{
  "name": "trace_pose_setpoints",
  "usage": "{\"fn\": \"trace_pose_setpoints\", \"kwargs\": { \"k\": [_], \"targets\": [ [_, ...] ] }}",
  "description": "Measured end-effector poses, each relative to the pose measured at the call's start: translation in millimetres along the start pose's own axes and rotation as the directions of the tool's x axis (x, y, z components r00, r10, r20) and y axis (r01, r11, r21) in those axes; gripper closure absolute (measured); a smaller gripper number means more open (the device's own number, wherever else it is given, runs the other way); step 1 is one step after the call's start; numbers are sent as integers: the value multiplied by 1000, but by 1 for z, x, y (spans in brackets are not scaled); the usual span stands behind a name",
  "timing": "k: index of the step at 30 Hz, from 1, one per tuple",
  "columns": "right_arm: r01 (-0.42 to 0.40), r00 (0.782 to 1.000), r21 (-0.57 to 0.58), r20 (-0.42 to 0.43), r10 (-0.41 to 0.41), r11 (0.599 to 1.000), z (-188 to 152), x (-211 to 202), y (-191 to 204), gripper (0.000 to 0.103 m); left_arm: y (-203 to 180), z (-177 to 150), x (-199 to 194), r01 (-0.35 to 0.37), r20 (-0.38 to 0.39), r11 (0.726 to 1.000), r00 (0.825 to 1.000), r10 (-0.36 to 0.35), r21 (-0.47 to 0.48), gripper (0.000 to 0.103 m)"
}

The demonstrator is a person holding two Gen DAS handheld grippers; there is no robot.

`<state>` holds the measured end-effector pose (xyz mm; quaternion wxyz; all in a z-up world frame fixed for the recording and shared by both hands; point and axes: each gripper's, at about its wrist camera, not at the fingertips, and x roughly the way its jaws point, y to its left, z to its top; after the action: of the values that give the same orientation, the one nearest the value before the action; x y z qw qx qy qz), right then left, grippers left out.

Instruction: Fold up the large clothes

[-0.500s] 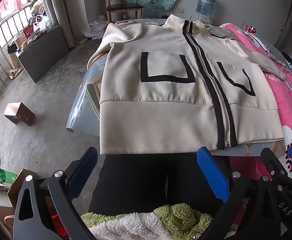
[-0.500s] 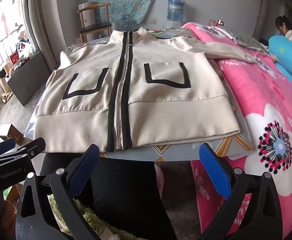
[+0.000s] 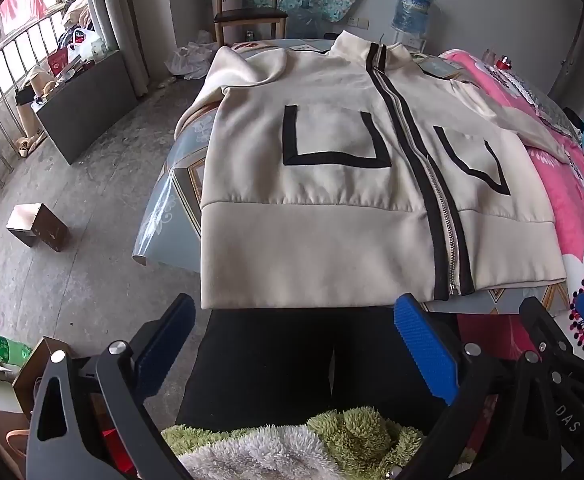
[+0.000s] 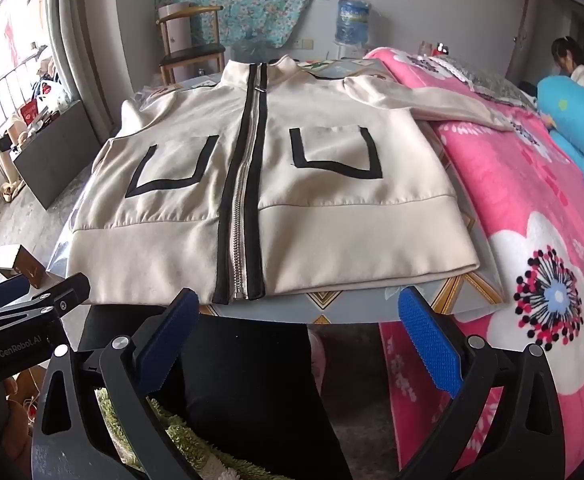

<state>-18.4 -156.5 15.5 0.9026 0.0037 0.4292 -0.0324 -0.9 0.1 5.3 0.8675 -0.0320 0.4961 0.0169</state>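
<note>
The jacket [image 4: 268, 184] lies flat on the tabletop [image 4: 372, 300], collar at the far end, hem at the near edge. The bed [image 4: 532, 220] stands just right of the tabletop, one sleeve [image 4: 444, 104] reaching onto it. A chair [image 4: 190, 40] stands behind; a box [image 3: 38, 226] sits on the floor to the left.

Daylight from a barred window [image 3: 8, 64] falls on a grey concrete floor [image 3: 92, 216], wooden chair [image 4: 190, 40] against the wall.

Open floor [image 3: 92, 184] left; bed [image 4: 532, 200] right
</note>
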Motion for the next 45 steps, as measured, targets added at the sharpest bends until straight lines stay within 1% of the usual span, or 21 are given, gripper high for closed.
{"fn": "trace_pose_setpoints", "kwargs": {
  "k": [6,22,45],
  "targets": [
    [1,1000,-1,0,-1,1000,0,-1,-1,6,-2,1,0,-1,4,1000,1000,1,-2,5],
    [-1,1000,-1,-1,1,1000,-1,-2,-2,6,9,2,-5,-6,16,1000,1000,7,-8,5],
    [1,1000,-3,-1,-1,1000,2,-4,1,6,8,1,-5,-18,26,1000,999,18,-9,5]
  ]
}}
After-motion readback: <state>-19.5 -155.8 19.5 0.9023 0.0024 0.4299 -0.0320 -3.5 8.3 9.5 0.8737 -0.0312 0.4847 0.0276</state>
